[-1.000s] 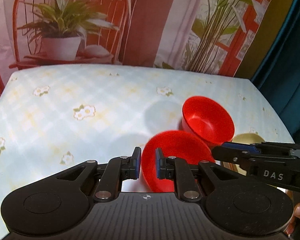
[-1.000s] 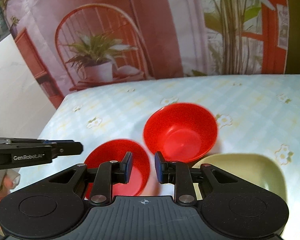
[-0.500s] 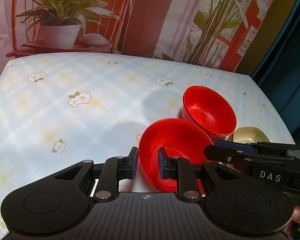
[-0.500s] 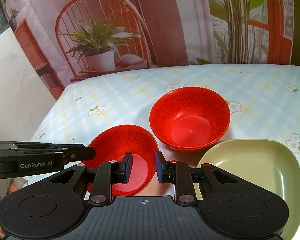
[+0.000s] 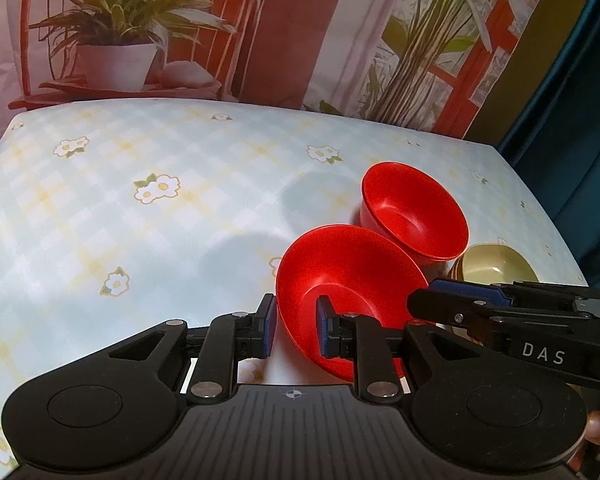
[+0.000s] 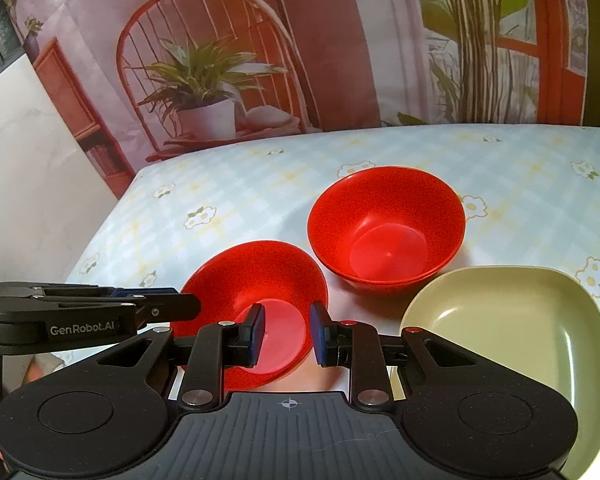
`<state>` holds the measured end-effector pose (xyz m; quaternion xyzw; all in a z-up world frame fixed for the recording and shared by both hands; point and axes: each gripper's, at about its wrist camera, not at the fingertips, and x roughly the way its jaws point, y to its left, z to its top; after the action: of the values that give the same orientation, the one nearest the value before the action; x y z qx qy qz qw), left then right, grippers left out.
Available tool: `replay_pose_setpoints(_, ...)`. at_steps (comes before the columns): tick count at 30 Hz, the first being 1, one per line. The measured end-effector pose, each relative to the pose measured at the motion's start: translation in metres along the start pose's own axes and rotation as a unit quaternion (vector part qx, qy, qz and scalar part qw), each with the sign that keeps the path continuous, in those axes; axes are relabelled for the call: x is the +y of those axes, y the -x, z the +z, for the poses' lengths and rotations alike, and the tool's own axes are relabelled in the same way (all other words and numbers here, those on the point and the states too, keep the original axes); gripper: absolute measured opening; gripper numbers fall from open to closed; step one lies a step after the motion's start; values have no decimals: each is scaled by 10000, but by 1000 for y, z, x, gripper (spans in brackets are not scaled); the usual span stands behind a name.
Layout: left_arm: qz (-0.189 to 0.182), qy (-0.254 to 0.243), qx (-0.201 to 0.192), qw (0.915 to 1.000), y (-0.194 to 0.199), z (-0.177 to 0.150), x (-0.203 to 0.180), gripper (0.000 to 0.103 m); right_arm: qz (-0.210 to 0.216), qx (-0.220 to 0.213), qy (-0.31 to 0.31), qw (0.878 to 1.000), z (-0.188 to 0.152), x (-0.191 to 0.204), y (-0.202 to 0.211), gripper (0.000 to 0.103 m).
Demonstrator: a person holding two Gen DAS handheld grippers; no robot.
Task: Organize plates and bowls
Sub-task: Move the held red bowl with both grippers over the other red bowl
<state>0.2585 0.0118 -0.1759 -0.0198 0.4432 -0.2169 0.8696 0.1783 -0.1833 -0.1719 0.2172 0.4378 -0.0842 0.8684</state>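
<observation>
The counter [image 5: 180, 208] lies bare to the left and far side. Left gripper [image 5: 296, 330]: jaws narrowly parted astride the near red bowl [image 5: 352, 280] rim, grip unclear. Right gripper [image 6: 286, 332]: jaws slightly apart, holding nothing, above that bowl. Far red bowl [image 6: 386, 224] and green plate [image 6: 508, 320] crowd the counter's right edge.

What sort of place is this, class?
Probably a staged home dining set: a table under a floral tablecloth, bowls such as the red bowl and green dish, and a printed backdrop.
</observation>
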Motion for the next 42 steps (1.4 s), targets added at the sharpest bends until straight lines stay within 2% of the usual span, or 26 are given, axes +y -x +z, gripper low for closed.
replay_pose_setpoints(13,-106,147,40,9998,-4,-2,5,22,21,43,10,10000,0,0,-2,24)
replay_pose_setpoints(24,-181,177,199,9995,-15,-3,7,22,-293,-192,-83,9994,7,-4,0,24)
replay_pose_setpoints(34,-165,218,160,9995,-17,-4,6,19,-71,282,-148,9995,-4,-8,-25,23)
replay_pose_setpoints(38,-158,355,107,9992,-13,-5,7,19,-56,273,-203,9994,-4,-11,-23,14)
replay_pose_setpoints(42,-138,384,-18,9992,-4,-4,4,19,-16,199,-268,9994,-2,-13,-19,13)
